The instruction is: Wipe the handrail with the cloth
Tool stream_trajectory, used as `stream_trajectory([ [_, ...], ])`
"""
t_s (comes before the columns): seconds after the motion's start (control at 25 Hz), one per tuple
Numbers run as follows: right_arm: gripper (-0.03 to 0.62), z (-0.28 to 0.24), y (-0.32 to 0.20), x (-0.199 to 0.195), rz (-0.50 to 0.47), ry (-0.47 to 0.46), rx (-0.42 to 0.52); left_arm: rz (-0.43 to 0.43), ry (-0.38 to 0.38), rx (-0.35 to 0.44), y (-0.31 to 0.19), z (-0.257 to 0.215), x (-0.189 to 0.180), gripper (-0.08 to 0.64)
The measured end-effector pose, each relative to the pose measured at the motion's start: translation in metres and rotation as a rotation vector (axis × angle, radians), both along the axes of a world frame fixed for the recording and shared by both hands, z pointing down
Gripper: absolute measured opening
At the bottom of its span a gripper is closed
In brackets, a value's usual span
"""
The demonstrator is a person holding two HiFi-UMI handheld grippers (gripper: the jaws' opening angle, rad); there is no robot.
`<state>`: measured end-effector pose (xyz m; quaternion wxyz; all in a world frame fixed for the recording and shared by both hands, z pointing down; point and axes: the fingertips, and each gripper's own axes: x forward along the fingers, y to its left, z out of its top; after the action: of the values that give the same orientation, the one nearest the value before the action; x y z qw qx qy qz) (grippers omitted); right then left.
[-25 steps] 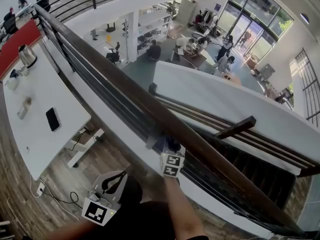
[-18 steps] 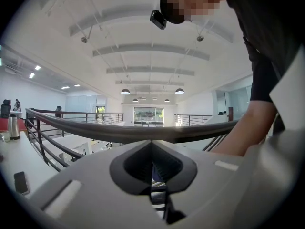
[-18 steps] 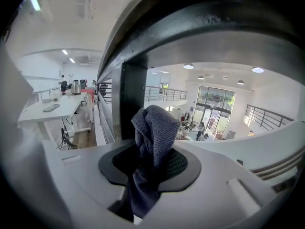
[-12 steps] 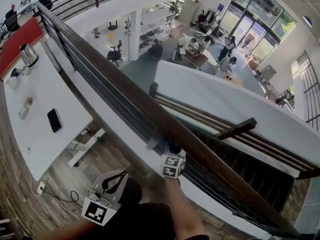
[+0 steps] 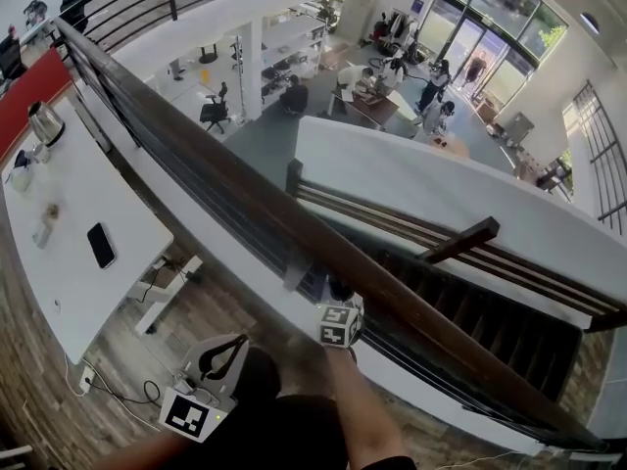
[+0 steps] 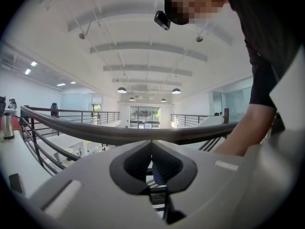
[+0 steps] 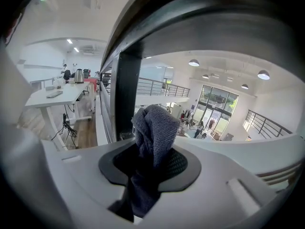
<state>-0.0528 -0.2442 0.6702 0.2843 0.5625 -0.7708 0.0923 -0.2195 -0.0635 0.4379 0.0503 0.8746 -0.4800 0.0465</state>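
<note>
Two tongs in play, so from the head view first: the right tongs [image 5: 338, 304] are pushed up against the near side of the dark handrail [image 5: 245, 179], just beside a baluster [image 5: 297, 267], and the cloth [image 5: 340, 288] shows as a dark wad between tongs and rail. The left tongs [image 5: 223, 355] hang low by the person's side, well apart from the rail, and off to the left a white tabletop [image 5: 69, 292] carries a phone [image 5: 101, 246] and a kettle [image 5: 44, 122]. Over to the left gripper view: the left tongs [image 6: 152, 162] are pressed together with nothing between them, the handrail [image 6: 119, 133] arching across above and the person's forearm [image 6: 248, 128] reaching in at the right. Now the right gripper view: the right tongs [image 7: 151, 160] are pinching the grey-blue cloth [image 7: 155, 128], which bunches up above the tips toward the underside of the handrail [image 7: 214, 27], with the baluster [image 7: 127, 94] just left; actual contact can't be made out here. Against a second ago, little differs: the right tongs sit by the same baluster and the left tongs hang in the same spot.
</note>
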Motion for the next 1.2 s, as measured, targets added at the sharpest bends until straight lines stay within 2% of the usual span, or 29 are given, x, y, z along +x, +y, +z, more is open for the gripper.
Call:
stream_trajectory([
  [0.8, 0.109, 0.003, 0.026, 0.043, 0.081, -0.015, -0.001, 0.092, -0.016, -0.001, -0.004, -0.005, 0.031, -0.002],
  [1.2, 0.109, 0.003, 0.039, 0.059, 0.115, -0.043, 0.015, 0.130, -0.053, -0.022, 0.004, -0.007, 0.039, -0.002],
])
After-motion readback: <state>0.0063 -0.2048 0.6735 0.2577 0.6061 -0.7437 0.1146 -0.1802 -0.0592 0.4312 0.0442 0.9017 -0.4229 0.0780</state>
